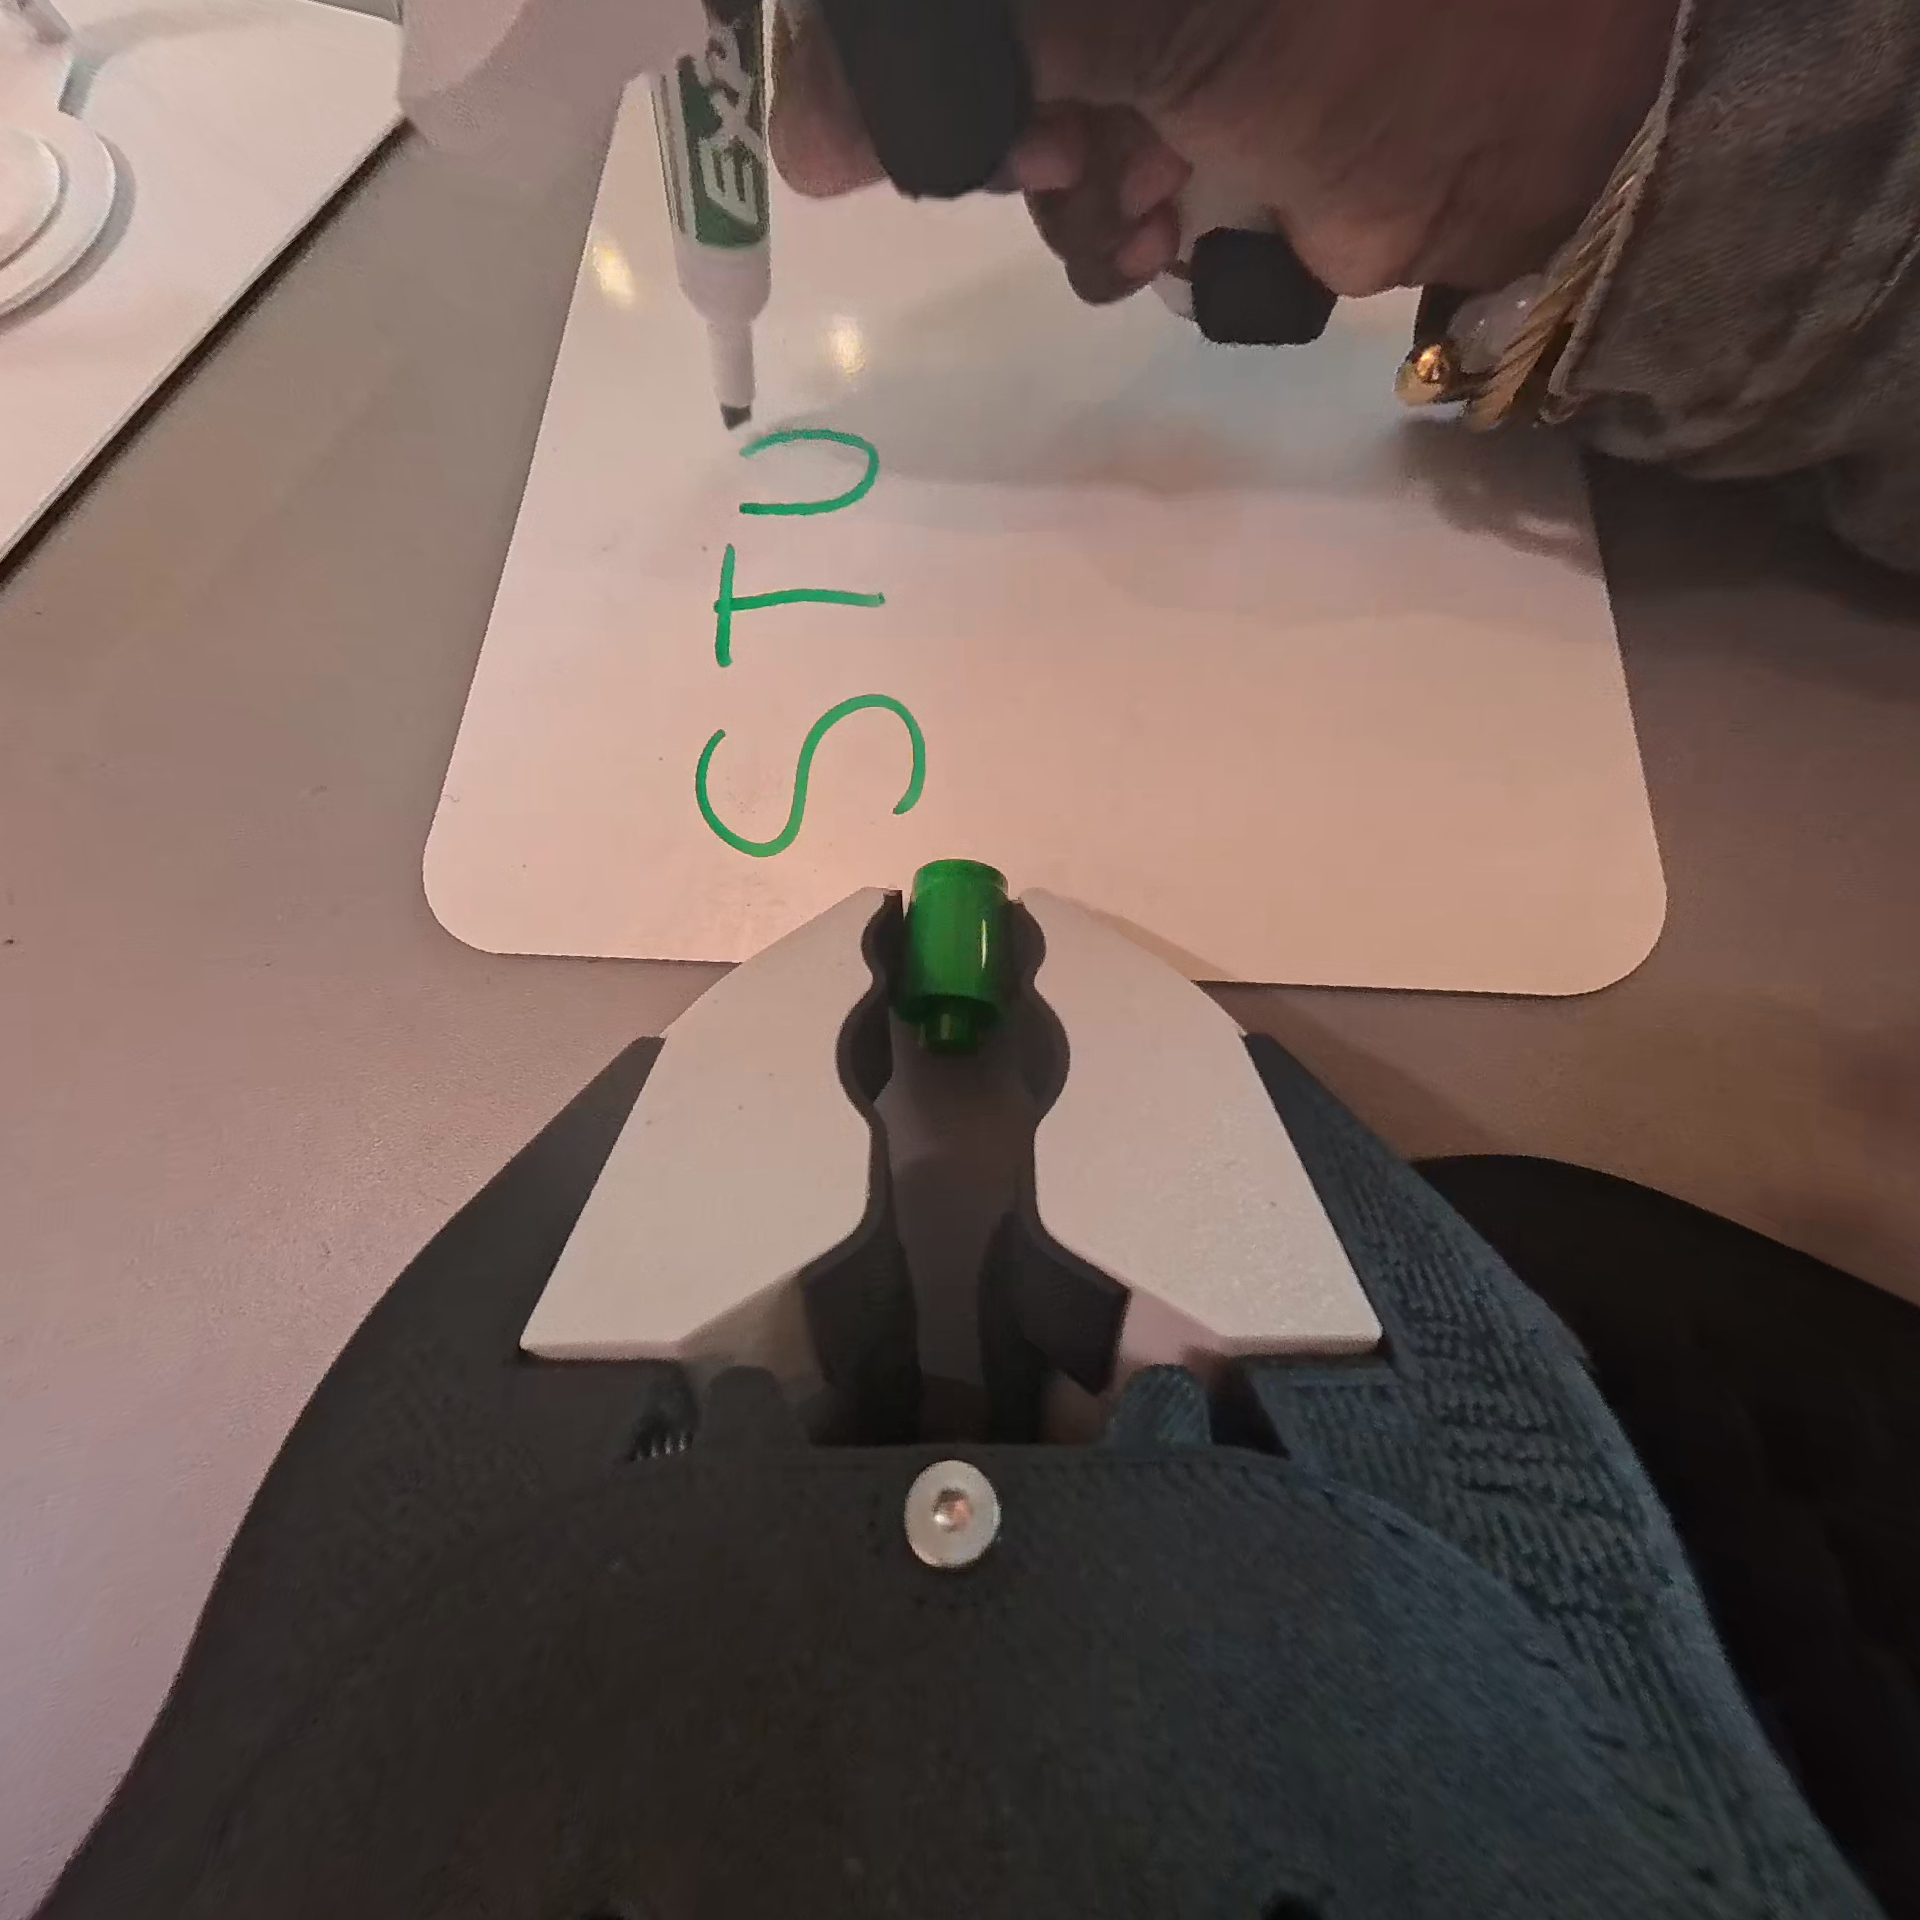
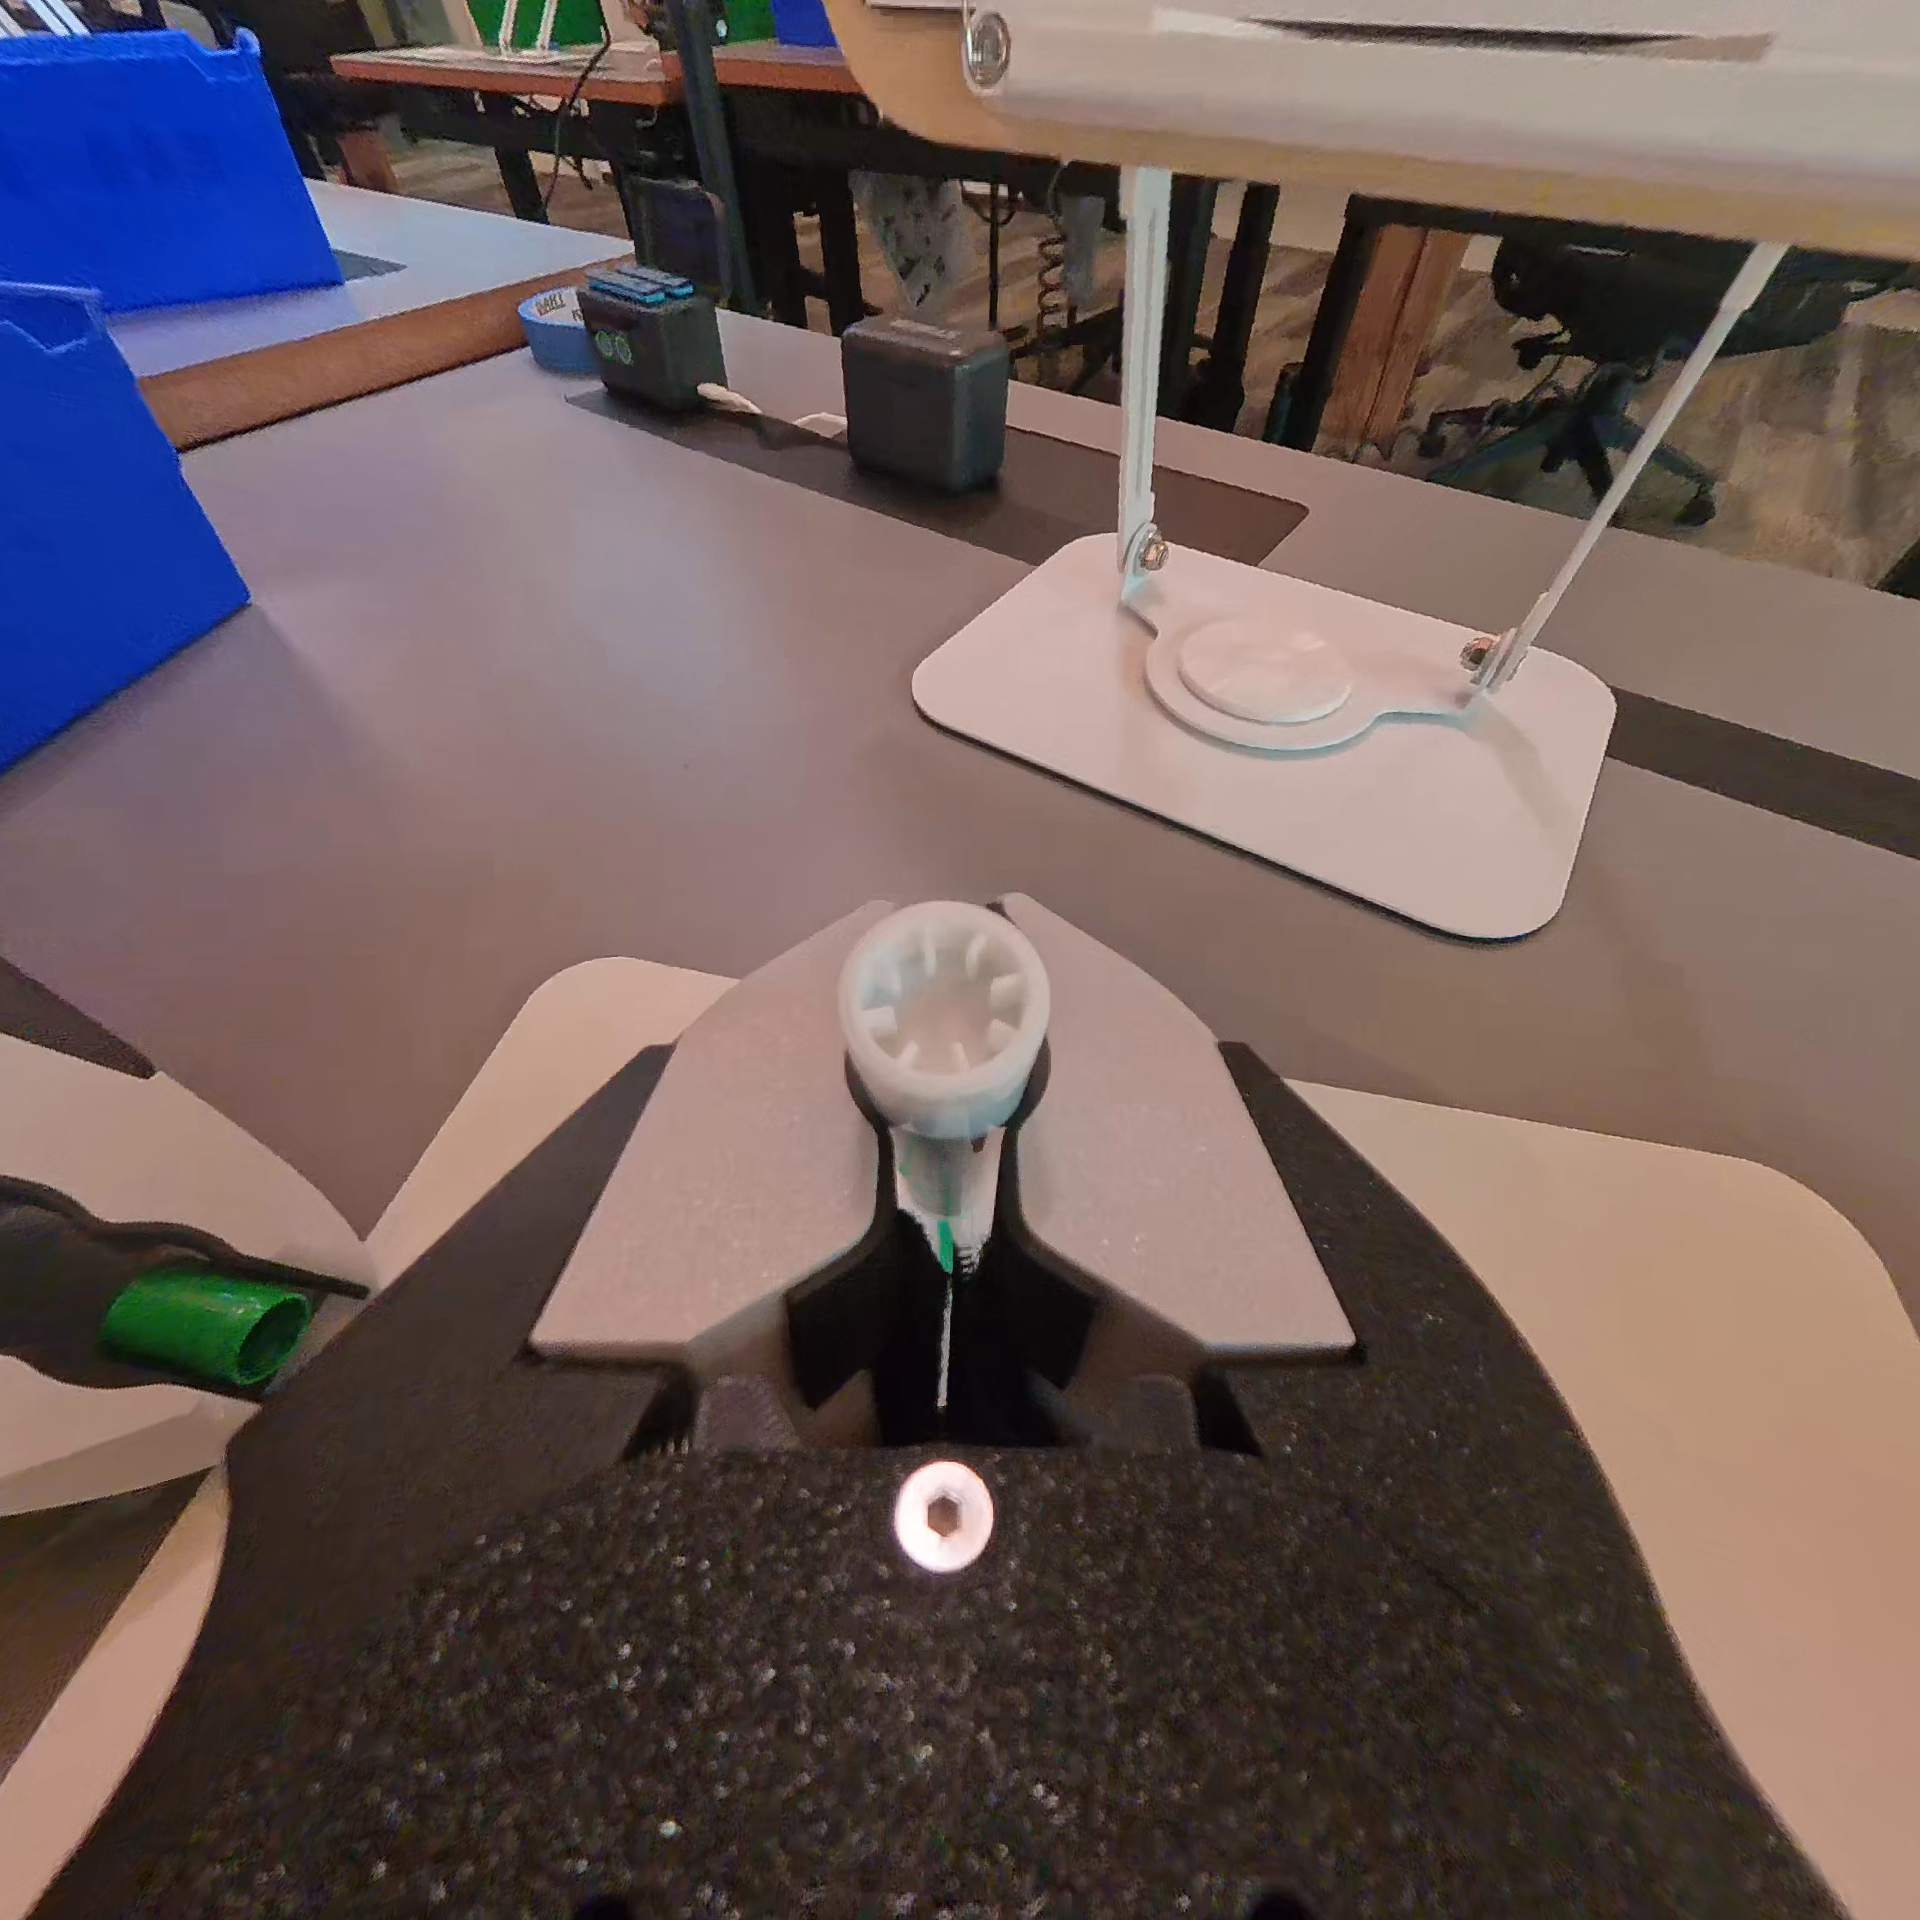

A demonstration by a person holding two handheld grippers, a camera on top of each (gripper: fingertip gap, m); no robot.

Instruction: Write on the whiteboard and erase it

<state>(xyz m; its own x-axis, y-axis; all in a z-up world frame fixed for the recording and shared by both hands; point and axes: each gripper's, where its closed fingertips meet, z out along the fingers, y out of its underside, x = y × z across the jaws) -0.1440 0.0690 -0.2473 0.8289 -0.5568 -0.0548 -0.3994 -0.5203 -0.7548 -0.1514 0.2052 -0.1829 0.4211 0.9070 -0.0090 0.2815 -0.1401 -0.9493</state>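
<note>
- Green cap (image 1: 951,951) sits pinched between the fingers of the left gripper (image 1: 951,914), held low just at the near edge of the whiteboard (image 1: 1195,727); a small, hard, smooth bit of plastic that I'd guess could squirt out of a loose grip
- Flat on the grey table (image 1: 260,727) lies the whiteboard, thin, stiff and glossy, likely to slide if pushed sideways; green writing (image 1: 805,644) runs up its left part
- Marker (image 1: 722,177) stands nearly upright with its tip (image 1: 736,414) at or just above the board beyond the last stroke; I can't tell if it touches
- Right gripper (image 2: 940,997) is clamped on the marker barrel near its white back end (image 2: 943,1013), which pokes out between the fingers; the marker looks light and rigid, best held mid-barrel so it doesn't pivot
- A person's hand (image 1: 1299,156) with a sleeve (image 1: 1766,260) hangs over the board's far right corner
- White stand (image 2: 1268,727) rests on the table beyond the board, with two dark boxes (image 2: 925,400), a roll of blue tape (image 2: 551,327) and blue bins (image 2: 94,499) farther off; no eraser shows in either view
</note>
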